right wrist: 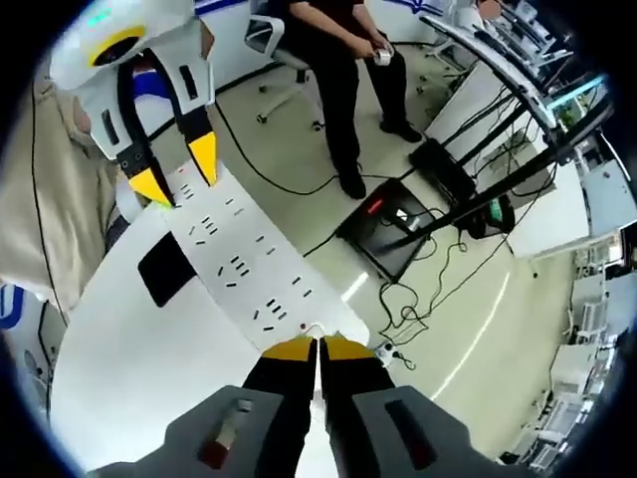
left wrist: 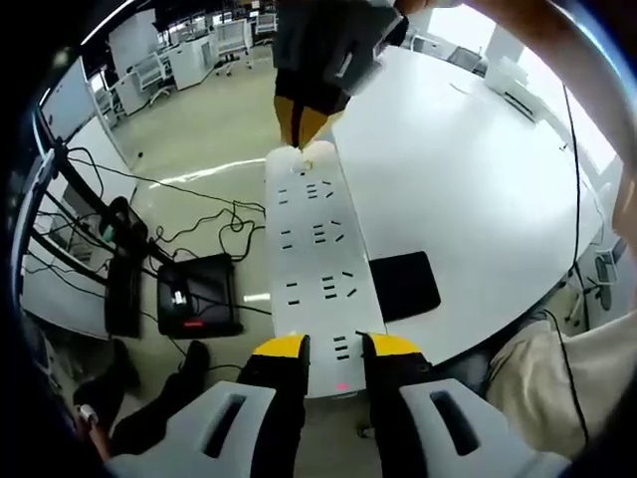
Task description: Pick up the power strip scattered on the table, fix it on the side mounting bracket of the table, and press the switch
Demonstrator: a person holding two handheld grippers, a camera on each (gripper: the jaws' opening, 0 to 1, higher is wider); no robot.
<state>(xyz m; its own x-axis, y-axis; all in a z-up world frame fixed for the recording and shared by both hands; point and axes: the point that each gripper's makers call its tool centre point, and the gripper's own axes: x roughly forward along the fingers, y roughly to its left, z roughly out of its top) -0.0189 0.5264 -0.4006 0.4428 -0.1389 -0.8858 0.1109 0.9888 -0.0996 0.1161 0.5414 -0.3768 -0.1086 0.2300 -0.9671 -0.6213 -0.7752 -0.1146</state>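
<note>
The white power strip lies along the rim of the round white table, its long side out over the floor. The left gripper clamps the switch end, jaws narrowed onto its sides. At the far end the right gripper has its jaws nearly together, pinching the strip's tip. A black pad lies just beside the strip. Beyond the edge, cables trail across open floor.

Each hand-held gripper: grey body, black yellow-tipped jaws.
</note>
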